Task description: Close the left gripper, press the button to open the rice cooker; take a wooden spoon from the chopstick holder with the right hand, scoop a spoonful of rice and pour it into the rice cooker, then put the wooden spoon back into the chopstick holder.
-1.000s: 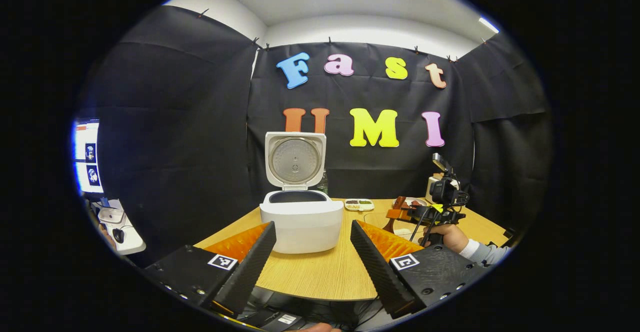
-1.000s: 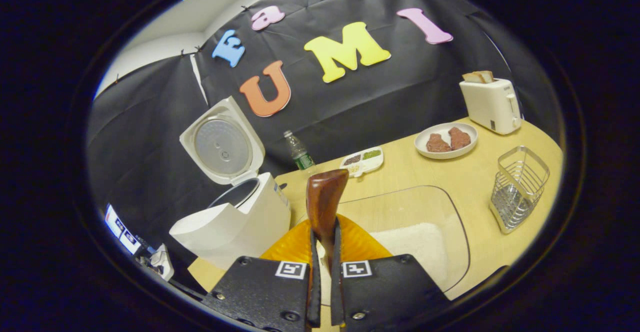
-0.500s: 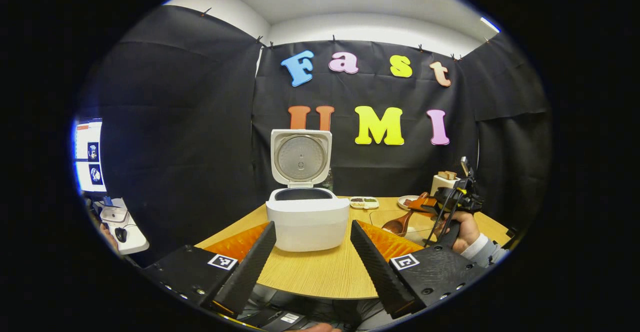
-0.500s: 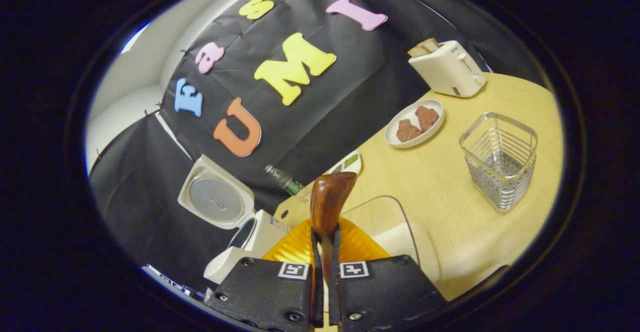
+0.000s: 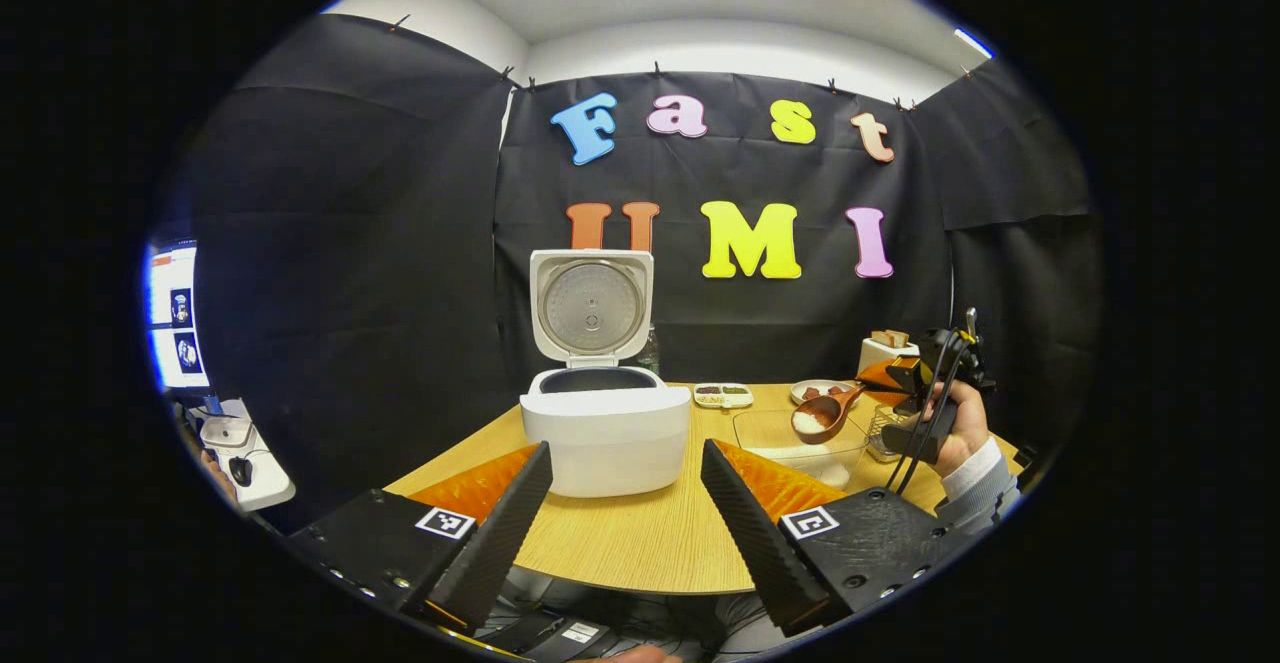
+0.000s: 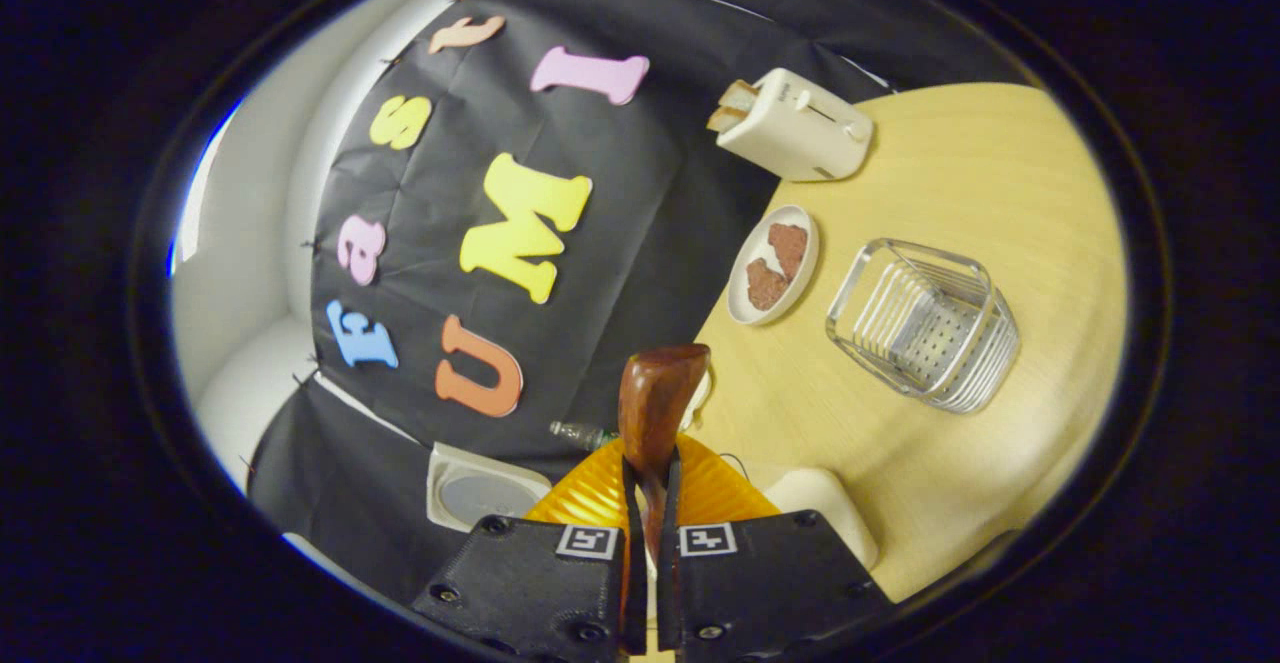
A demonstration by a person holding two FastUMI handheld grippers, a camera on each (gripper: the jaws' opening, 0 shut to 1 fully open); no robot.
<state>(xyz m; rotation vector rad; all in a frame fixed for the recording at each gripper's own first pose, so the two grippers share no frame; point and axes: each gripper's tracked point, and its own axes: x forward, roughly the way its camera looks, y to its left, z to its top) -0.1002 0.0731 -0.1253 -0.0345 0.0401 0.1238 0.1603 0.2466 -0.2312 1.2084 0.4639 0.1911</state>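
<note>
The round pale wooden table (image 5: pixel 640 543) has a curved near edge, and a broad bare stretch of grained top lies between that edge and the white plastic rice cooker (image 5: pixel 605 438), which stands with its square lid (image 5: pixel 590 305) upright and its dark pot mouth exposed. The left gripper (image 5: pixel 625 513) hangs low before the cooker, its ribbed fingers spread wide with nothing between them. To the right of the cooker sits a clear shallow container of white rice (image 5: pixel 800 443), and behind it a white toaster (image 6: pixel 795 125) near the wall. In the right gripper view, open tabletop surrounds the square wire chopstick holder (image 6: pixel 925 323), which stands apart from the white plate (image 6: pixel 772 263) of brown pieces. The right gripper (image 6: pixel 648 543) is pinched narrow on the handle of the dark glossy wooden spoon (image 6: pixel 655 408); in the left gripper view its bowl carries rice above the container.
</note>
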